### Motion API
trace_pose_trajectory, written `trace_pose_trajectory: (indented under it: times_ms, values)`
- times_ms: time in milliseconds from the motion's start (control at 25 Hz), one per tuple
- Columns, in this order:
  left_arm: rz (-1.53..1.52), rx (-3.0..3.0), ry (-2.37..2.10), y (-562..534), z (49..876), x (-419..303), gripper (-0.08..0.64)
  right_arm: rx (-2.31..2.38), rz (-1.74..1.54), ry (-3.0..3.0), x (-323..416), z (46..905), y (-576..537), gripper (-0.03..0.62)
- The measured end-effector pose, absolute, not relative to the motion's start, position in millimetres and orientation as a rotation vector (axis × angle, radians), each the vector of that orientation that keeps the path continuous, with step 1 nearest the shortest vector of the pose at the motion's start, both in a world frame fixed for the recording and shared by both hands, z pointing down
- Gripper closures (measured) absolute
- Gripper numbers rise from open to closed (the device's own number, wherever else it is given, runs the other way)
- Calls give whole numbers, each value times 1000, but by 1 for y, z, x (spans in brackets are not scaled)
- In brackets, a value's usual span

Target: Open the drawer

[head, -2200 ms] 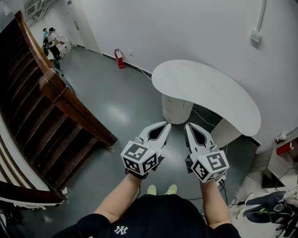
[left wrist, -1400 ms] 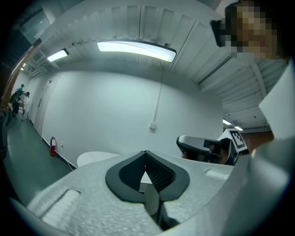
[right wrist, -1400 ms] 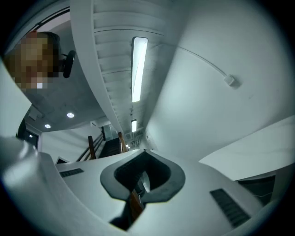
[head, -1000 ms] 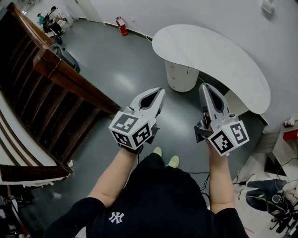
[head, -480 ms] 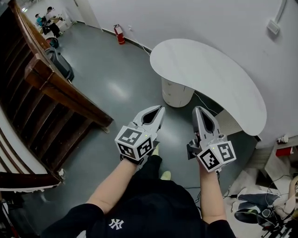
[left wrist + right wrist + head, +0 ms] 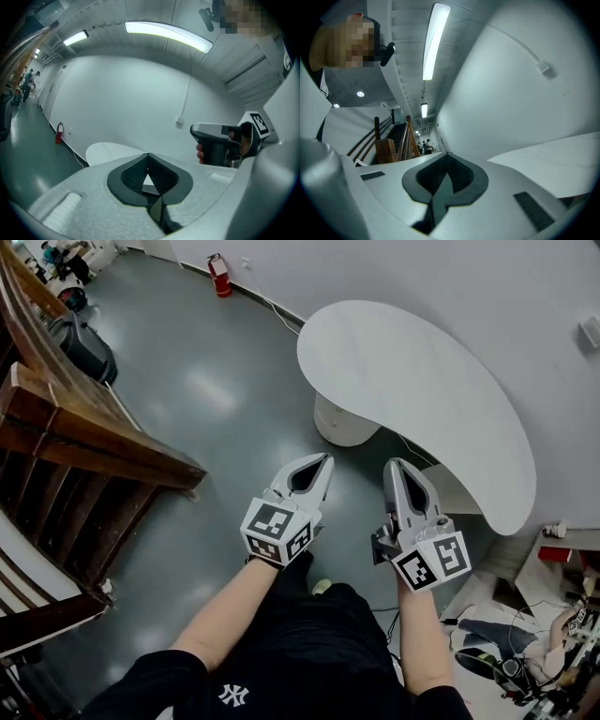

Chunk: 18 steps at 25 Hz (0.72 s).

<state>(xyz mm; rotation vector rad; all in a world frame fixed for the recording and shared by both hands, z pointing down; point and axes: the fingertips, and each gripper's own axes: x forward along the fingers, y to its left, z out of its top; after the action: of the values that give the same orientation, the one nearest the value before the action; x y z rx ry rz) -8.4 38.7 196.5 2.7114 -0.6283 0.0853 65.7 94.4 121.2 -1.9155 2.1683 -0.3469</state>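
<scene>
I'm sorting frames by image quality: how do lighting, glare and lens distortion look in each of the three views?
Head view: even light, sharp, soft glare patches on the grey floor, wide-angle bowing along the stair railing. Left gripper view: heavy fisheye, dark corners, the ceiling light strip curved and blown out. Right gripper view: same fisheye and vignette, its ceiling light overexposed.

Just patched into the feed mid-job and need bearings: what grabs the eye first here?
A big white curved tabletop stands out against the wall, upper right in the head view, on a round pedestal. Nearer the person, the left gripper and right gripper are held side by side above the grey floor, both shut and empty. A dark wooden staircase fills the left edge.
</scene>
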Motion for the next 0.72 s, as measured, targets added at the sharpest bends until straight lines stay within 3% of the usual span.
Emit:
trace_pose_trajectory:
  times_ms: [720]
  values:
    - [142, 2514, -604, -90, 394, 92, 552, -1984, -448, 2229, 133, 286, -41, 577]
